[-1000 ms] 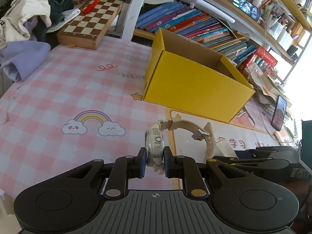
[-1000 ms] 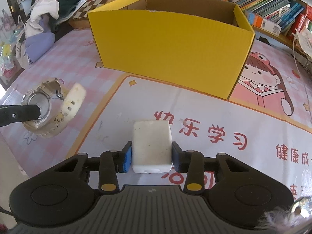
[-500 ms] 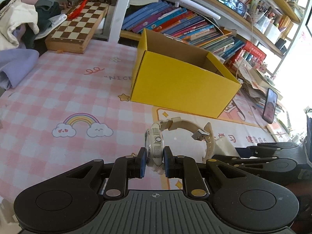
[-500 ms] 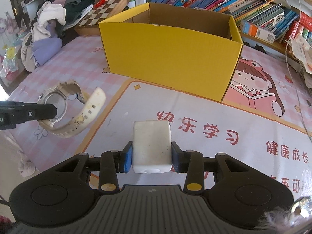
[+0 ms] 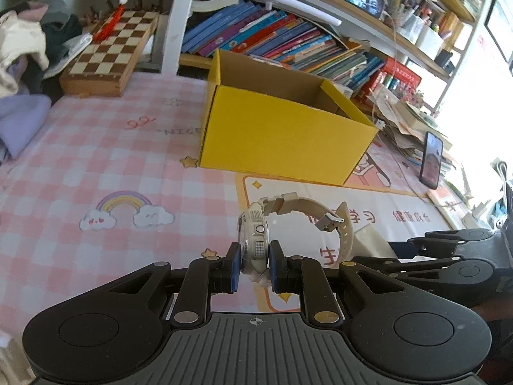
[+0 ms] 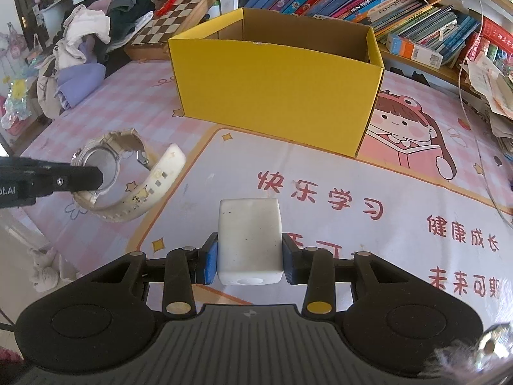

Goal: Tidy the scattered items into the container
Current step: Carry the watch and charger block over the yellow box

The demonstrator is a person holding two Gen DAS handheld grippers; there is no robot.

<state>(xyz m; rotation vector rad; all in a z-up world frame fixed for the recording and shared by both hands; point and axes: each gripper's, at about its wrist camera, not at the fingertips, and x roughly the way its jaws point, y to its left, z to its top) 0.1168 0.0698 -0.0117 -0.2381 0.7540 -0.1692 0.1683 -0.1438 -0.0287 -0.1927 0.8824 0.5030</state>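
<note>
Left gripper (image 5: 255, 268) clamping cream wristwatch (image 5: 256, 240), right gripper (image 6: 250, 258) clamping white block (image 6: 249, 237), both short of open yellow box (image 6: 272, 96)

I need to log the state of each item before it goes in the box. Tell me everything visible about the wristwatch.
The wristwatch is cream-white, apparently plastic or rubber, with a round metal-rimmed case, a holed strap and a metal buckle. The strap is unbuckled, curling open, and looks scuffed and stained. The left gripper holds the case edge-on between its jaws, above the pink checked tablecloth, short of the yellow box. Nothing else touches it.
</note>
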